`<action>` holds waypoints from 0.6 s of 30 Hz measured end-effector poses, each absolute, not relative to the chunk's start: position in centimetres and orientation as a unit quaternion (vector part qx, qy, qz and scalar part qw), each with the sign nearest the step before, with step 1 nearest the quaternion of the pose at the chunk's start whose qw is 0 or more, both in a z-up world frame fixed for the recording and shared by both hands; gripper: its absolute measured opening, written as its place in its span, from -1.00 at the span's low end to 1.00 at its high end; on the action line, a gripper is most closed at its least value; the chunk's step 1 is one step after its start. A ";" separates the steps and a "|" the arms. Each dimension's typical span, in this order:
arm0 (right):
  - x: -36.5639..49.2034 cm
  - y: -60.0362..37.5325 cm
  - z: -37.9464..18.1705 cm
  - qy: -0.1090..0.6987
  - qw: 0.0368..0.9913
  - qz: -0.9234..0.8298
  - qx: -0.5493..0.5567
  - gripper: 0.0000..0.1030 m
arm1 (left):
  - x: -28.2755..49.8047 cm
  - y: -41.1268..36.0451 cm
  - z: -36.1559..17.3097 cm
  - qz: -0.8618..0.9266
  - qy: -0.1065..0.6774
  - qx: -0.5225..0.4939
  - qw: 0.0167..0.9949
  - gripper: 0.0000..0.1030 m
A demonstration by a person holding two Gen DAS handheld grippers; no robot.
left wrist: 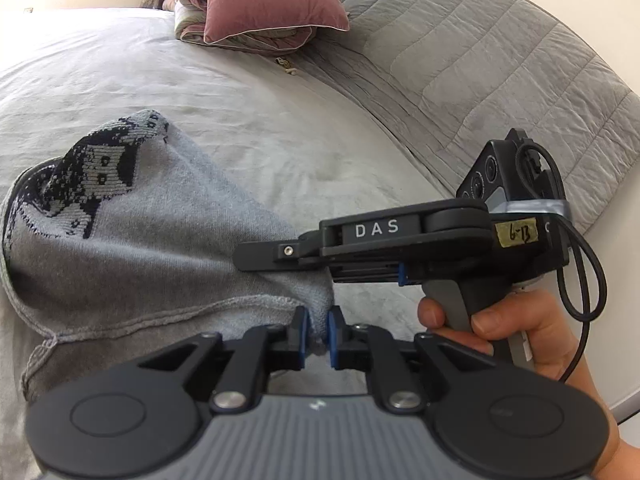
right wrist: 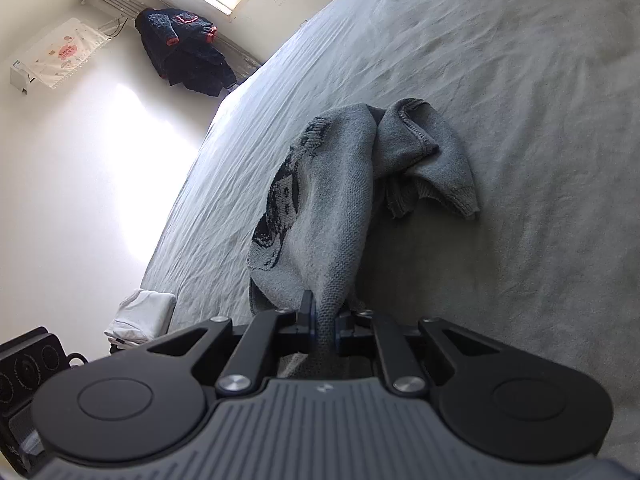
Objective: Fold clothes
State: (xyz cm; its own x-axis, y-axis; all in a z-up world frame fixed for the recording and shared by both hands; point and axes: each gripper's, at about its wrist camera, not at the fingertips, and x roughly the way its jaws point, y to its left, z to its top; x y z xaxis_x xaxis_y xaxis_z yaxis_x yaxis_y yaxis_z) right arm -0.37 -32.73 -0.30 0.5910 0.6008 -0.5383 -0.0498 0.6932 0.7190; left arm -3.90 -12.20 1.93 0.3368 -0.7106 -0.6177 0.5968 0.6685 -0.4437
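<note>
Wrinkled bedsheet (right wrist: pixel 500 80); both grippers pinch a bunched grey knit sweater (right wrist: pixel 332 216).

The grey knit sweater (left wrist: pixel 152 240) runs off the left edge of the left wrist view, so its full outline cannot be seen, and its dark woven pattern is too crumpled to read. In the right wrist view the sweater's (right wrist: pixel 328 216) lower part disappears behind the right gripper (right wrist: pixel 325 326), whose fingertips are buried in the cloth. The right hand (left wrist: pixel 516 340) is cut off at the picture's lower right edge. The folded quilt (left wrist: pixel 224 12) lies partly hidden behind the pink pillow (left wrist: pixel 268 4) at the bed's far corner. Print on the white hanging cloth (right wrist: pixel 68 52) is too small to read. A dark device (right wrist: pixel 28 364) is cut by the left edge.
</note>
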 end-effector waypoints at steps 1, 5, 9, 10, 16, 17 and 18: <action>-0.6 -33.1 -0.4 0.406 0.829 0.189 0.334 -0.81 | -3.8 -12.2 2.0 -0.404 0.413 -0.066 0.814 -0.79; -1.4 -34.8 -1.3 0.404 0.845 0.152 0.316 -0.83 | -3.4 -11.8 2.2 -0.405 0.413 -0.053 0.814 -0.54; -2.5 -36.9 -1.6 0.396 0.862 0.108 0.297 -0.86 | -1.8 -10.8 2.6 -0.371 0.403 -0.040 0.836 -0.26; -2.7 -37.3 -1.6 0.393 0.866 0.098 0.293 -0.86 | -1.3 -10.6 2.8 -0.357 0.399 -0.034 0.844 -0.19; -3.6 -40.1 -1.7 0.378 0.886 0.028 0.266 -0.86 | 4.1 -9.6 3.0 -0.265 0.389 -0.015 0.882 0.14; -3.6 -40.5 -1.7 0.377 0.889 0.016 0.261 -0.86 | 5.2 -9.5 2.8 -0.251 0.390 -0.016 0.886 0.15; -3.6 -40.7 -1.8 0.375 0.892 0.004 0.253 -0.86 | 6.2 -9.5 2.6 -0.239 0.393 -0.018 0.888 0.16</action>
State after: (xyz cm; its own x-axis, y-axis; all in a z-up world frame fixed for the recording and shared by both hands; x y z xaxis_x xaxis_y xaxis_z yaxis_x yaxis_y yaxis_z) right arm -3.60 -40.71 -1.75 0.7182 0.1963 -0.6676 0.1831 0.8723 0.4534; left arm 6.25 -9.49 2.58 0.5761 -0.4389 -0.6896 0.4112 0.8847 -0.2196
